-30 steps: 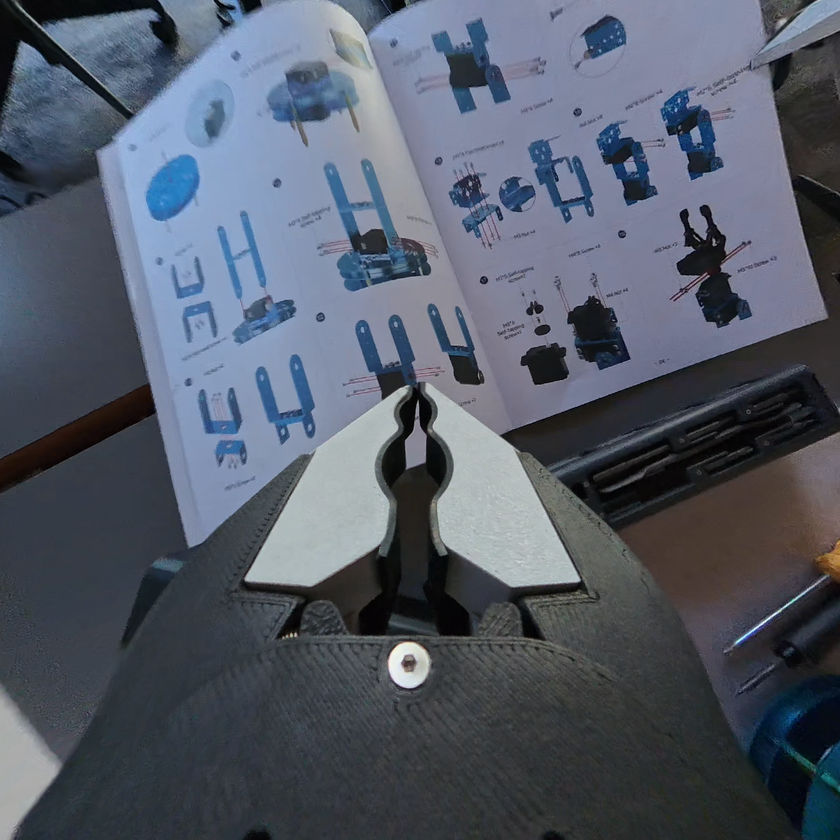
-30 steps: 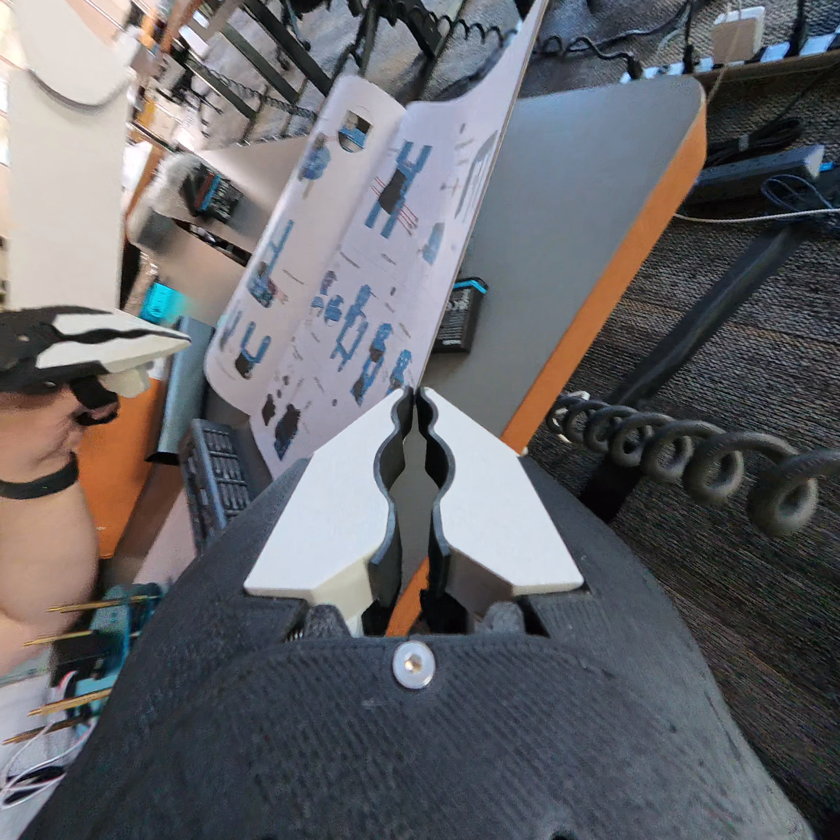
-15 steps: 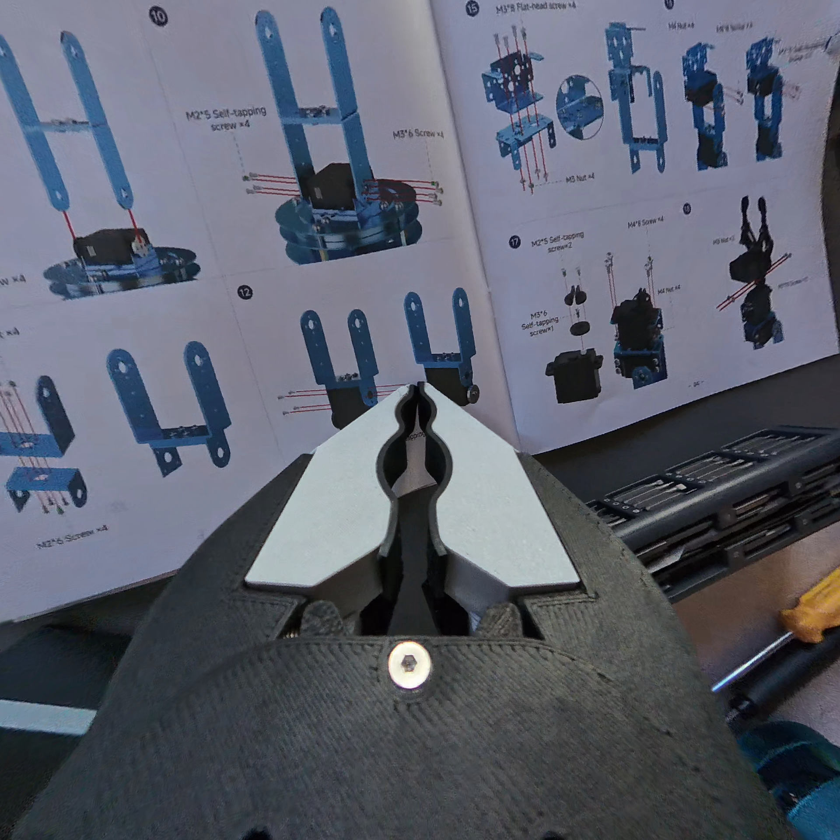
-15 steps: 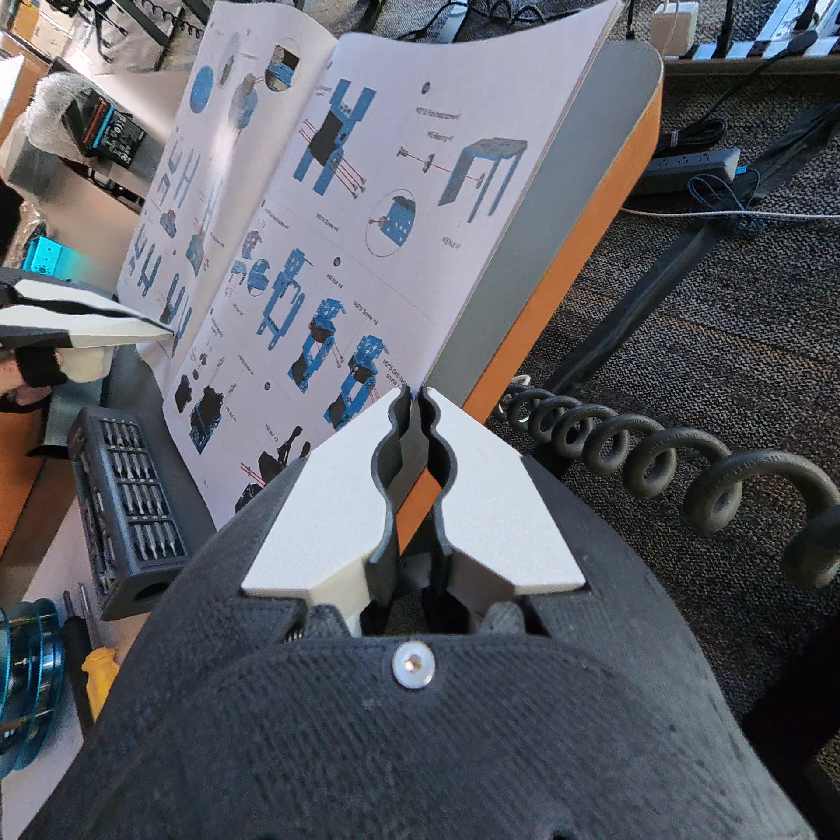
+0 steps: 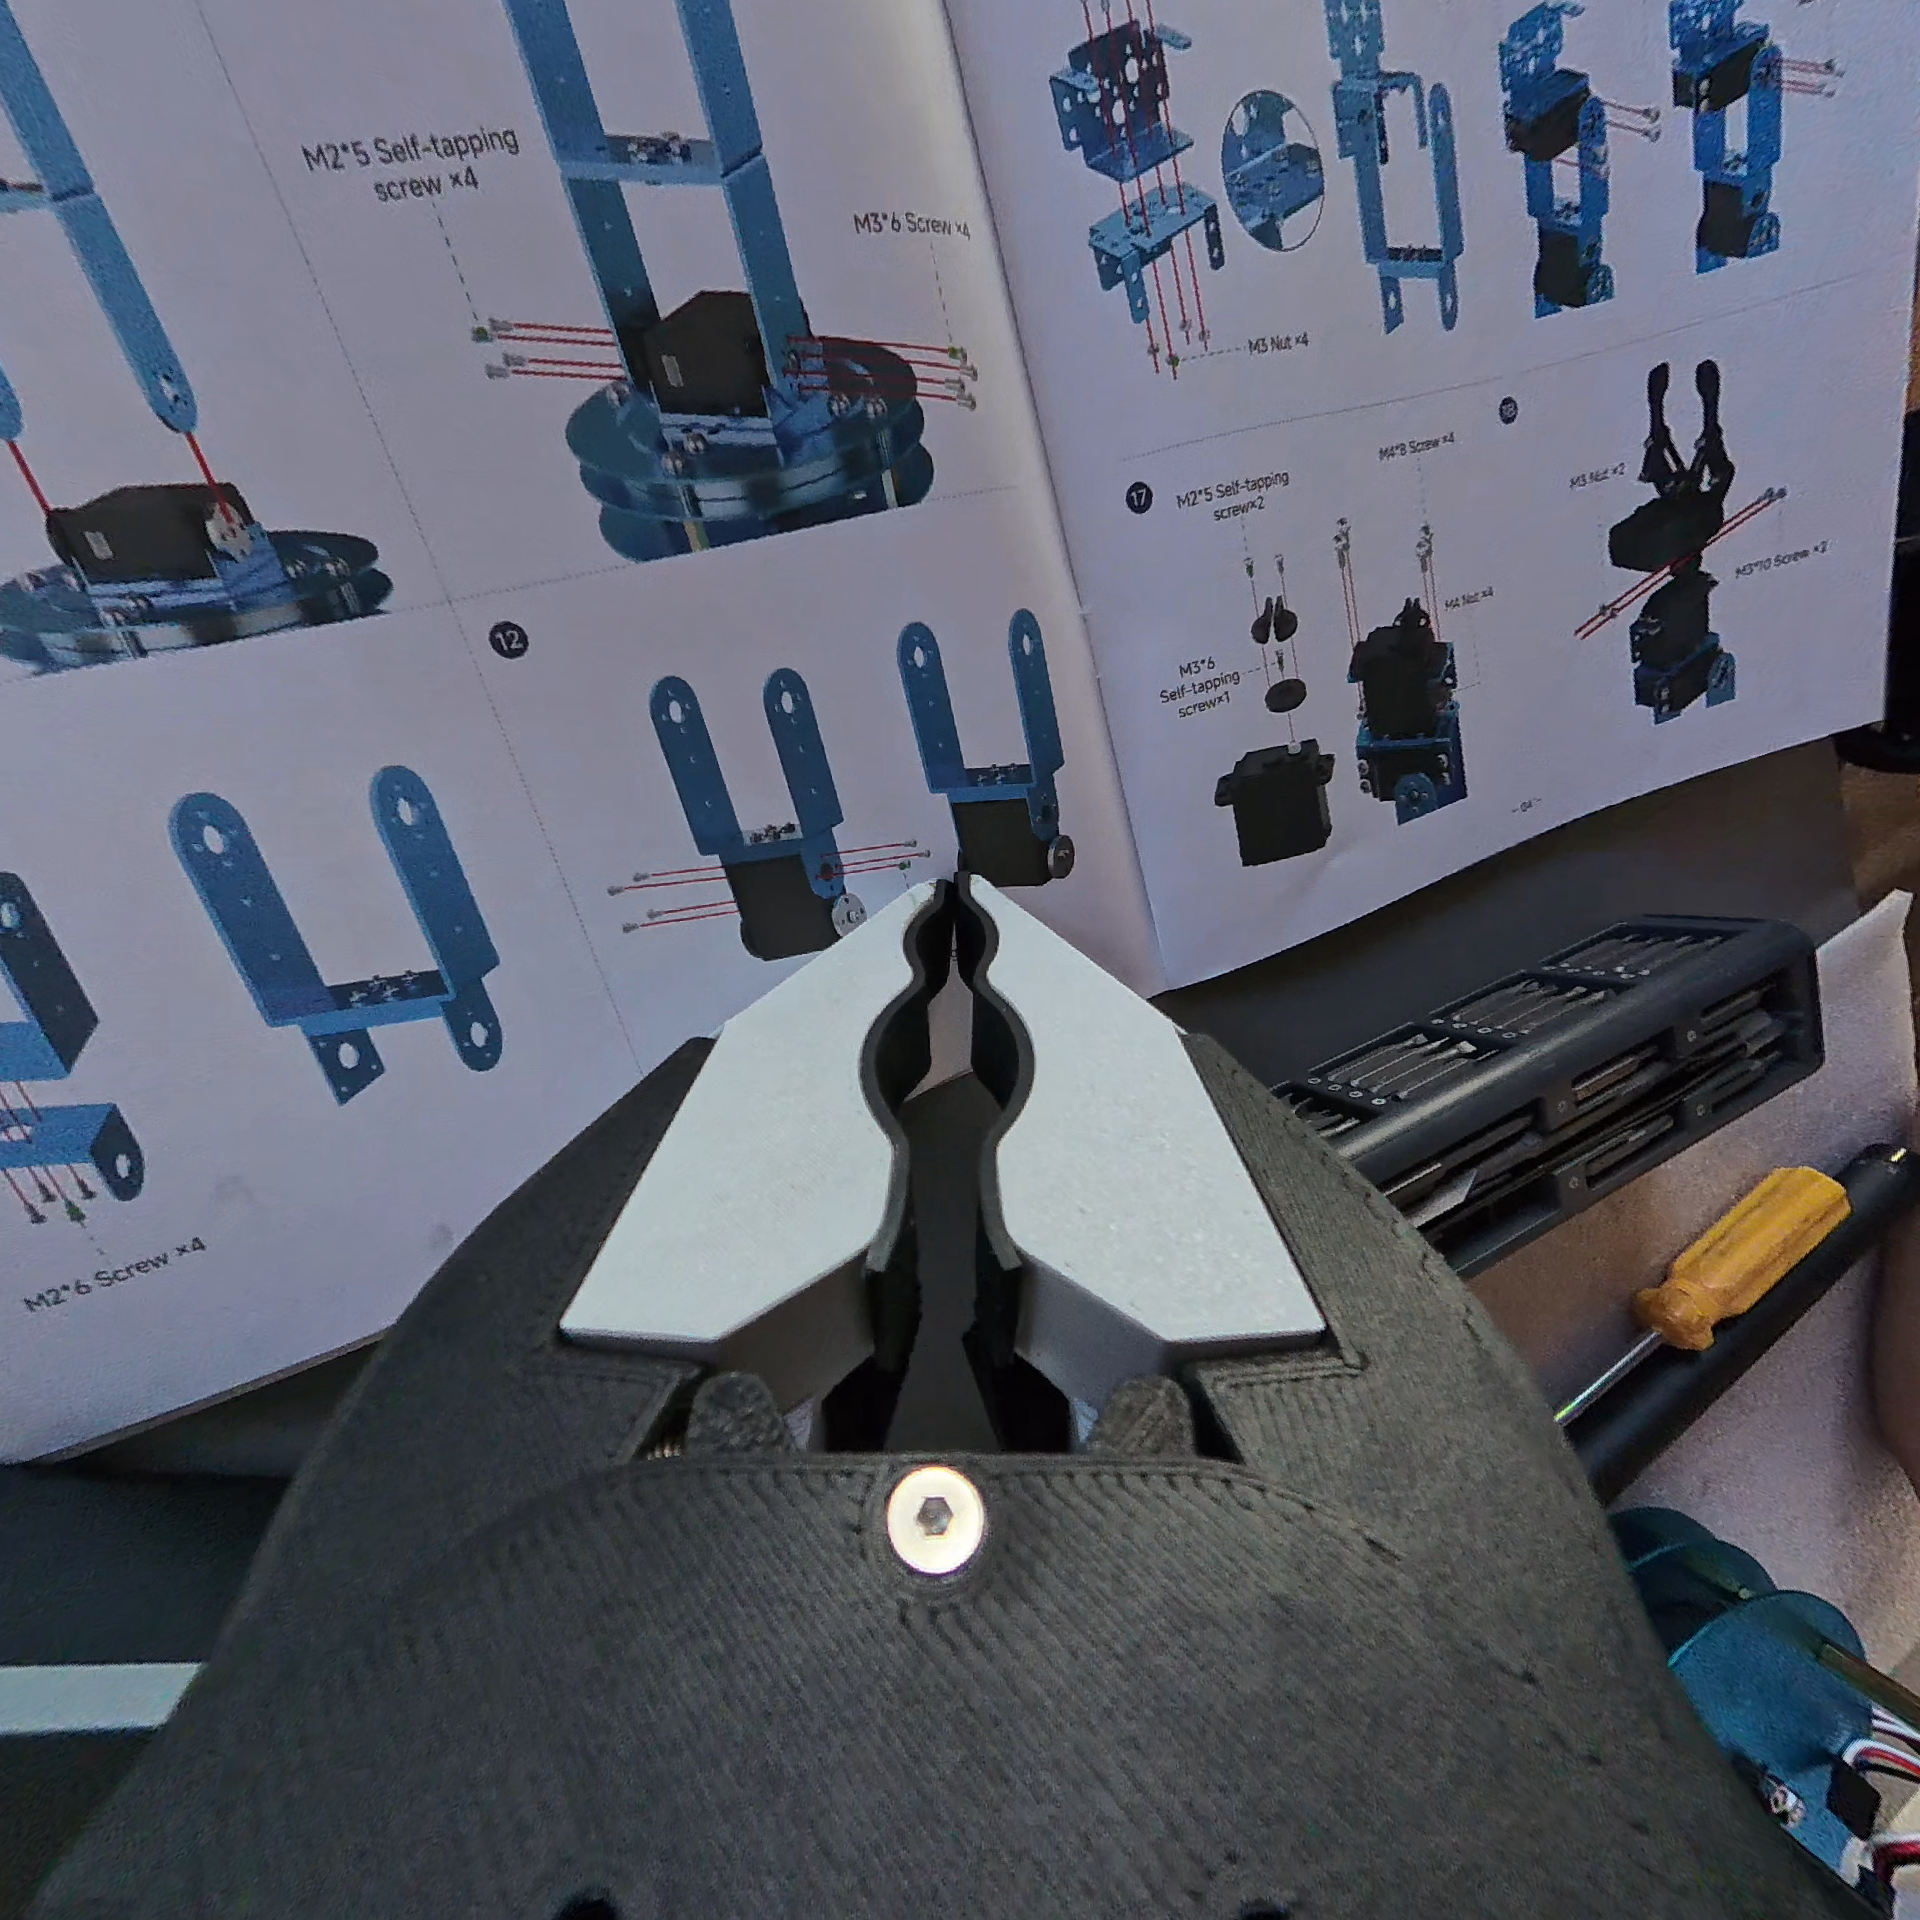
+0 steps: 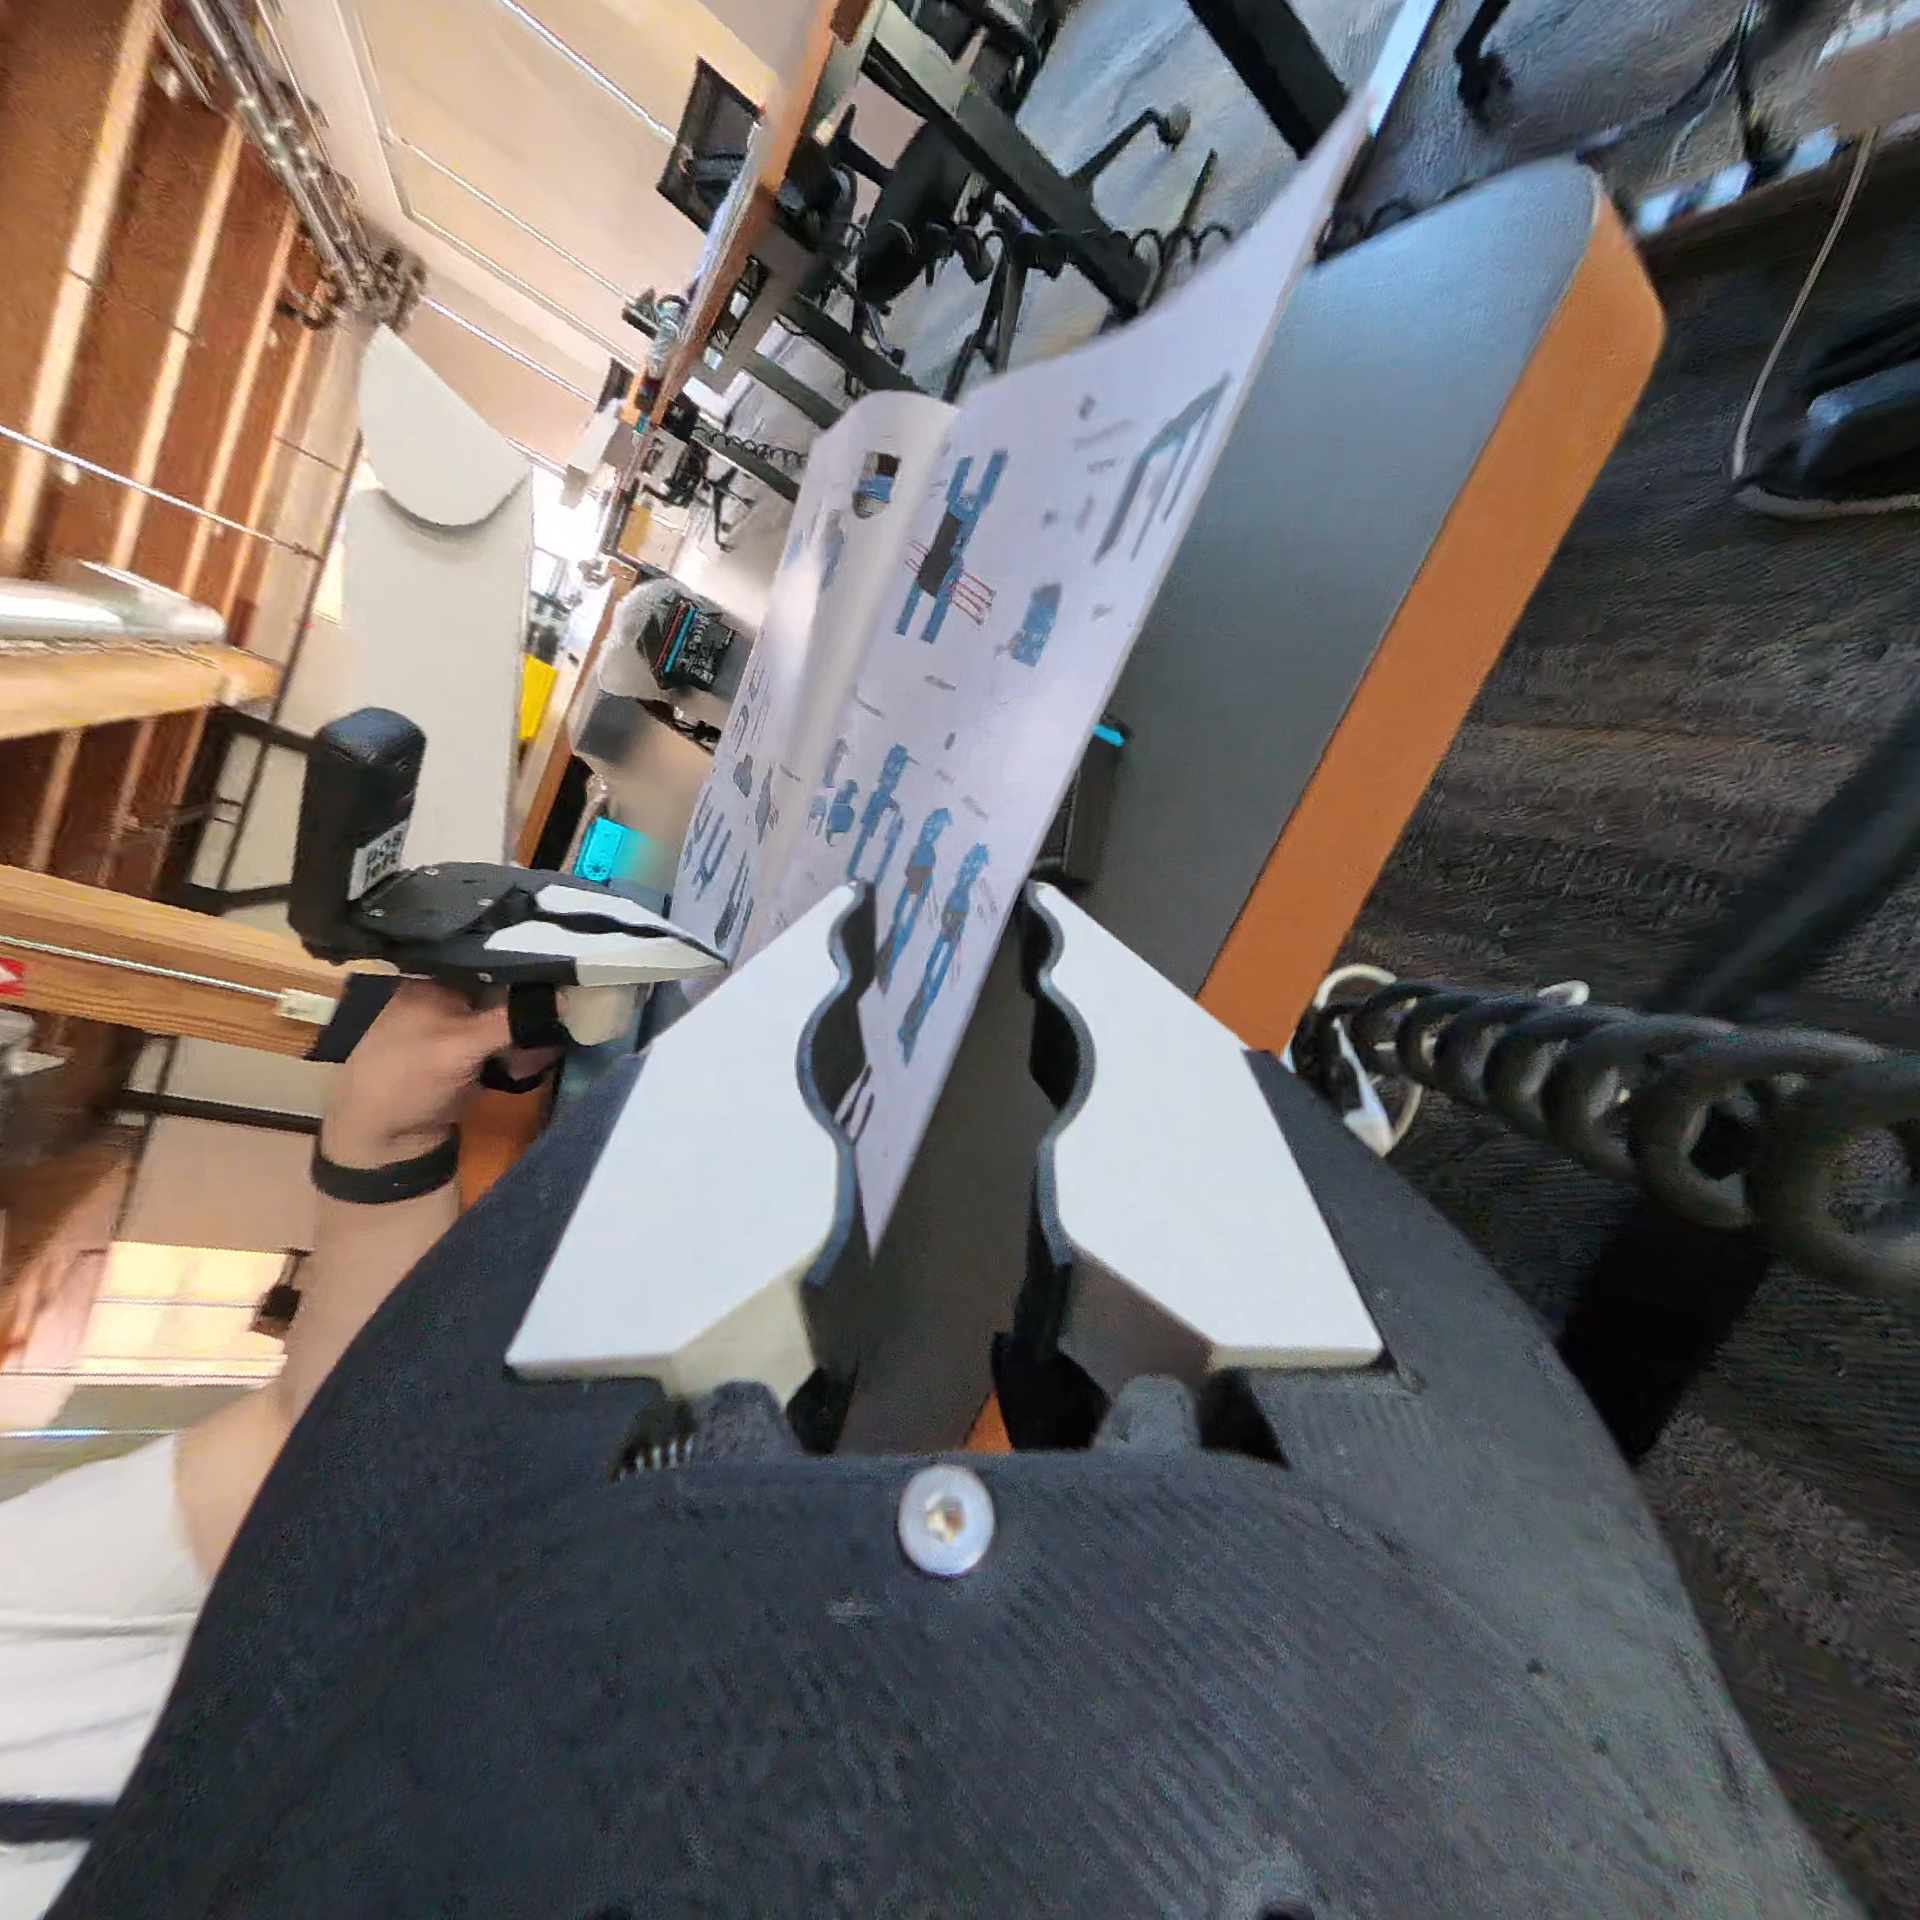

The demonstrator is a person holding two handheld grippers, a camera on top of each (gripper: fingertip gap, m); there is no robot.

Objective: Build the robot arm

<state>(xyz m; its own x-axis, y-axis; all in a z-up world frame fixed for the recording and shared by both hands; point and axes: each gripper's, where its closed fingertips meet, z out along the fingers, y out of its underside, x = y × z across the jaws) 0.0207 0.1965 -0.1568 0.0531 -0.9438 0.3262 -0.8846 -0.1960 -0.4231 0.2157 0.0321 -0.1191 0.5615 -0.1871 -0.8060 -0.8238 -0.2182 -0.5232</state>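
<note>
workshop or lab: open build booklet (image 5: 727,623), black box of screwdriver bits (image 5: 1558,1049), yellow screwdriver (image 5: 1735,1252) on surface (image 6: 1351,540); wooden shelves (image 6: 125,675), more desks, gear, dark carpet (image 6: 1662,727) behind.

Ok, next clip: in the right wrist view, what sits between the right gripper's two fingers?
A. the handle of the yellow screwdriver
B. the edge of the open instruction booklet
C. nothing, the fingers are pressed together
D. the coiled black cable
B: the right gripper is open, and the lower edge of the booklet runs down into the gap between its fingers, while the coiled cable lies off to the side.
</note>
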